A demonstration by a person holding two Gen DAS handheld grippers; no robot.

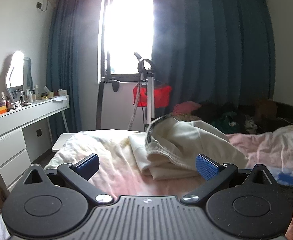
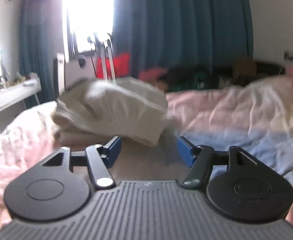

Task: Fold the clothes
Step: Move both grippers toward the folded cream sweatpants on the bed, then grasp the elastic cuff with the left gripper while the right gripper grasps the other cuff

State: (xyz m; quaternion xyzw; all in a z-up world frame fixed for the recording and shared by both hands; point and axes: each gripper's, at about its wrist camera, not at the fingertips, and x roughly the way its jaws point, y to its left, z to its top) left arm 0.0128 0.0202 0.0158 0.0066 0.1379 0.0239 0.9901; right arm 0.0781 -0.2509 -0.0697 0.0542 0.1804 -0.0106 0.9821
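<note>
- The left gripper [image 1: 147, 167] sits low over the pink bedcover [image 1: 270, 150], aimed slightly downward toward the window [image 1: 129, 32] end of the room
- Its jaws stand wide apart; the blue pads [image 1: 206, 167] grip nothing, and only bedcover and the near edge of the garment show between them
- The right gripper [image 2: 148, 150] is also low over the bed, tilted slightly down, close to the near edge of the garment
- Its jaws stand at a medium spread, narrower than the left pair; this view is blurred, and no pad is seen pressing on cloth
- A loose grey-white flap of fabric hangs just beside the right-hand finger; whether it touches cannot be told
- The cream garment [image 1: 172, 146] lies on the bedcover as a folded, bunched stack, just ahead of both grippers
- In the left wrist view its long axis runs from lower left to upper right, the ribbed hem [image 1: 162, 154] facing the camera
- A dark patterned band [image 1: 154, 126] curves along its upper far edge
- In the right wrist view the stack lies left of centre, layers stacked at its left end
- A white dressing table [image 1: 26, 112] stands left of the bed
</note>
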